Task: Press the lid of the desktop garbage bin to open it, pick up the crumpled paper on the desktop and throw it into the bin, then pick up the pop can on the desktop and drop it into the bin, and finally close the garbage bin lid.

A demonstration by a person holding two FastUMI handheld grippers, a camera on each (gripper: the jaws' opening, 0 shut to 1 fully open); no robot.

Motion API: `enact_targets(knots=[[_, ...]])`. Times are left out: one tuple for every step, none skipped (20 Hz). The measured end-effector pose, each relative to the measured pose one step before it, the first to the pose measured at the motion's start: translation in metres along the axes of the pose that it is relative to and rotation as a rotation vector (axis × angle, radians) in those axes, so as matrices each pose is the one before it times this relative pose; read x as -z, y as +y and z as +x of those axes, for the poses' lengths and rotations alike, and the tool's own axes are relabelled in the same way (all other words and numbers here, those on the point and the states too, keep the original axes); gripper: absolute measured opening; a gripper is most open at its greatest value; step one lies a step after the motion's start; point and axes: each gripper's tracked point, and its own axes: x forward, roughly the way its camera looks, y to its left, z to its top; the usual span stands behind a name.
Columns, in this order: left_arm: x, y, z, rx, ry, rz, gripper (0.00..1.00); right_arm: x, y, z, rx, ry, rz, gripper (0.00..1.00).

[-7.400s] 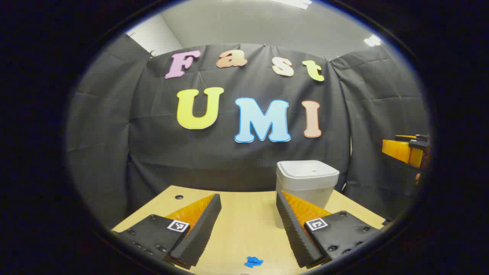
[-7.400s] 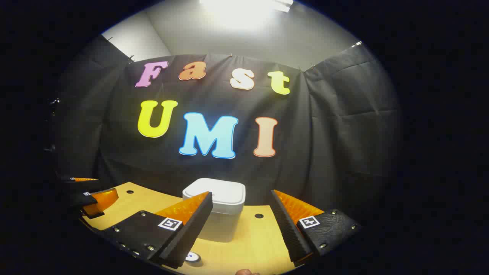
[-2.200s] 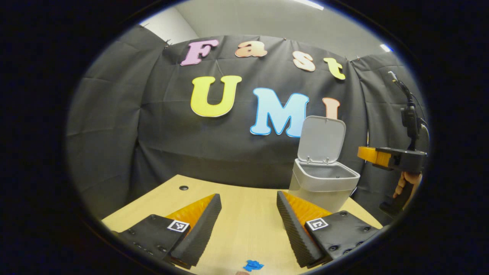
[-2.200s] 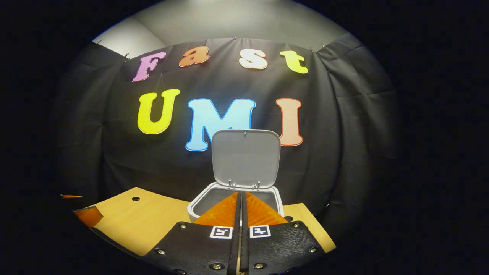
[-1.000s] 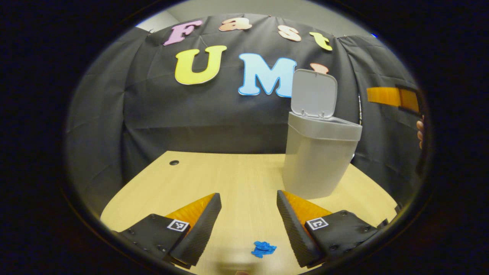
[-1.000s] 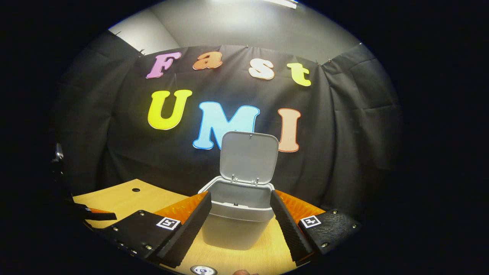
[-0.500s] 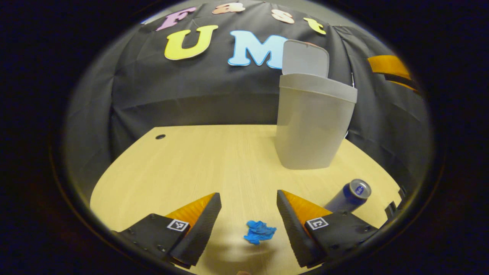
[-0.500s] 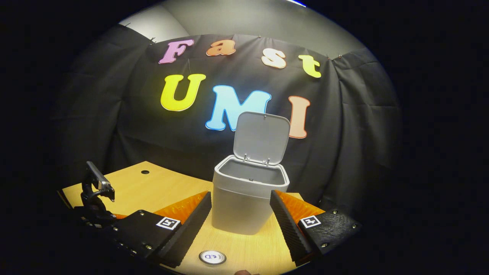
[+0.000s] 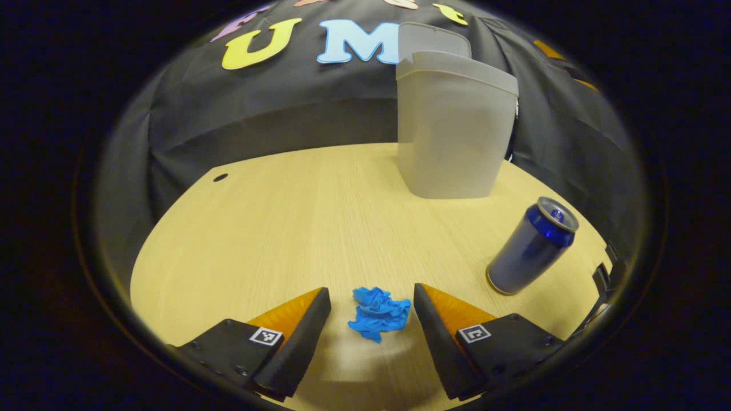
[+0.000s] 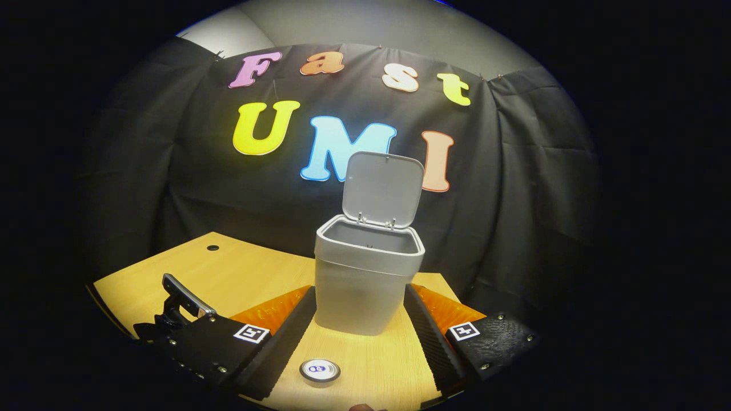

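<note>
The crumpled paper (image 9: 378, 313), a blue, creased wad, is lying on the table (image 9: 274, 228) between the spread fingers of the left claw (image 9: 372, 302), not yet gripped. The bin (image 10: 365, 279), smooth grey plastic with tapering walls, is standing with its lid (image 10: 384, 189) already up. The pop can (image 9: 531, 245), a glossy blue cylinder, is waiting upright nearby. The right claw (image 10: 360, 311) is hanging open, holding nothing. Both throws and the closing are remaining.

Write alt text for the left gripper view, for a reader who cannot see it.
An open left claw is low over a wooden table, its fingers on either side of a crumpled blue paper without gripping it. A blue can stands to the right, and a grey bin with its lid up stands at the back.
</note>
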Motion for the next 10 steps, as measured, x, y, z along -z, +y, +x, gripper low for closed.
enact_targets(knots=[[0.00475,-0.00199,0.00269,0.00537,0.01061,0.00393,0.97,0.00301,-0.00245,-0.00293,0.01016,0.00544,0.00254,0.98],[0.00569,-0.00187,0.00313,0.00045,0.01363,0.00465,0.93,0.00142,-0.00387,-0.00313,0.01191,0.00486,0.00204,0.98],[0.0005,0.0006,0.00048,-0.0107,0.003,0.0175,0.95,0.0025,-0.00442,-0.00175,0.01359,0.00532,0.0007,0.98],[-0.0003,-0.0024,0.00466,0.00458,-0.00936,0.02021,0.98,0.00225,-0.00476,-0.00091,0.01379,0.00655,0.0006,0.98],[-0.00072,-0.00065,0.00209,-0.00029,-0.00253,0.00579,1.0,0.00419,-0.00352,-0.00104,0.01018,0.00936,0.00332,0.98],[-0.00245,-0.00111,0.00165,0.00371,-0.00448,-0.00536,0.96,0.00245,-0.00222,0.00001,0.00549,0.01041,0.00655,0.98],[-0.0005,0.00103,0.00211,-0.00447,0.00343,-0.00062,0.92,0.00305,-0.00194,0.00051,0.00344,0.00865,0.00758,0.98],[0.00015,-0.00032,0.00132,-0.00278,-0.00128,-0.00169,0.84,0.00004,-0.00171,0.00031,0.00496,0.00467,0.0057,0.99],[-0.0007,0.00067,0.00058,-0.00378,0.00082,-0.00364,0.76,0.00071,-0.00104,0.00013,0.00324,0.00064,0.00175,0.99],[0.00037,0.00007,0.00042,-0.00025,-0.00054,-0.00282,0.68,-0.00054,0.00002,0.00043,0.00054,-0.00098,-0.00377,0.98]])
